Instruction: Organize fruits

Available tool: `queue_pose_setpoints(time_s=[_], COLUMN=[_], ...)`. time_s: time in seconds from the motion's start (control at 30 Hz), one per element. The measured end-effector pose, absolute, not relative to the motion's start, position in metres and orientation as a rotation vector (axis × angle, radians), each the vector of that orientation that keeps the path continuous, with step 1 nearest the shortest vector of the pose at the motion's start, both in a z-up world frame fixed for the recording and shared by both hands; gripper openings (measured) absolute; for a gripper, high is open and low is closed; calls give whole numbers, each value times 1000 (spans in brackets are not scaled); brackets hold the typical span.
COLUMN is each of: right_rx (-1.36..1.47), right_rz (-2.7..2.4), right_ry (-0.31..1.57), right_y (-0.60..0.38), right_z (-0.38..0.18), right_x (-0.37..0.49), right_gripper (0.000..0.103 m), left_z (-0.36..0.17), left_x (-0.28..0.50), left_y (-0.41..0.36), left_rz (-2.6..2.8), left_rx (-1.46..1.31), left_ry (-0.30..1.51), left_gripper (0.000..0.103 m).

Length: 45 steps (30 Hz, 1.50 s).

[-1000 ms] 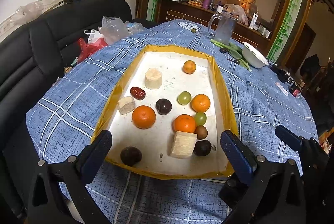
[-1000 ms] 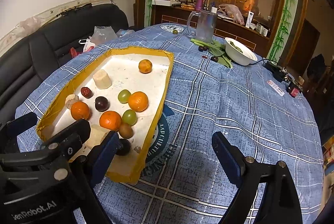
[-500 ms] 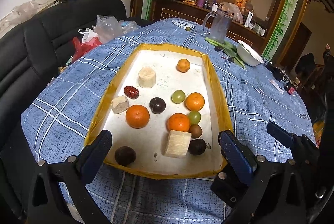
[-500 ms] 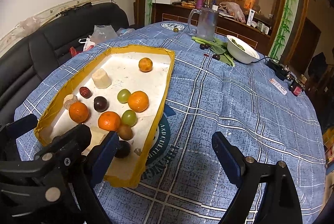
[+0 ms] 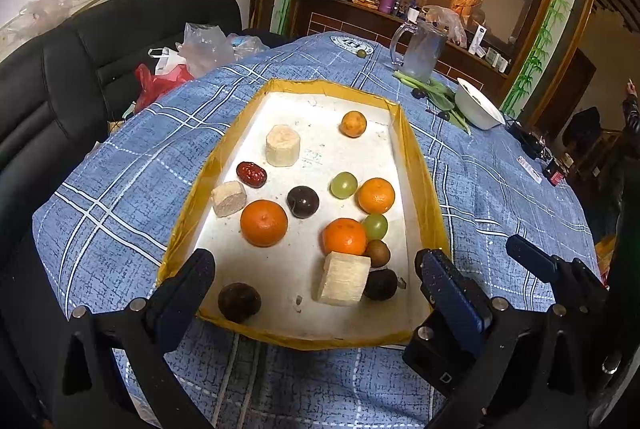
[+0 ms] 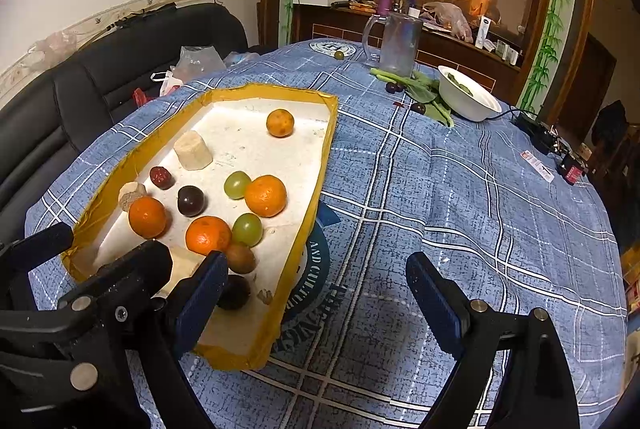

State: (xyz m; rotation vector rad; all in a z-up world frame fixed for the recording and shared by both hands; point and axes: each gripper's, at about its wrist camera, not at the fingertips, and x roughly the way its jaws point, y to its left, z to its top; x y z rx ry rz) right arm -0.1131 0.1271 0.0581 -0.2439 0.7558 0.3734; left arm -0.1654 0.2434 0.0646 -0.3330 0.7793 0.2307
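Observation:
A yellow-rimmed tray (image 5: 424, 189) with a white floor holds several oranges, one at the left (image 5: 264, 223). With them lie two green grapes (image 5: 343, 185), a dark plum (image 5: 303, 202), a red date (image 5: 251, 174), a kiwi (image 5: 377, 253) and pale cut chunks (image 5: 342, 279). My left gripper (image 5: 314, 269) hovers open over the tray's near end, with nothing between its fingers. My right gripper (image 6: 316, 265) is open over the blue cloth, just right of the tray rim (image 6: 320, 165). Its left finger (image 6: 200, 293) overlaps the tray's near corner.
On the checked blue tablecloth (image 6: 460, 197) at the far side stand a glass jug (image 6: 400, 41) and a white bowl (image 6: 468, 97), with greens and dark fruits beside them. Small devices (image 6: 568, 169) lie at the right edge. A black sofa (image 5: 80, 77) with plastic bags is on the left.

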Motion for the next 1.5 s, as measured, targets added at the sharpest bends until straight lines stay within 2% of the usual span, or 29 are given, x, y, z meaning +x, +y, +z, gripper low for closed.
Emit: queue_pose_setpoints(time_s=[1.5], right_rx=[-295], right_rz=[409], right_ry=[756], right_y=[148], right_z=[57], right_x=[-110], right_gripper=[93], left_z=[57], left_x=[-164], left_y=[258], left_rz=[241], left_rx=[-396], left_ry=[779], left_gripper=[103])
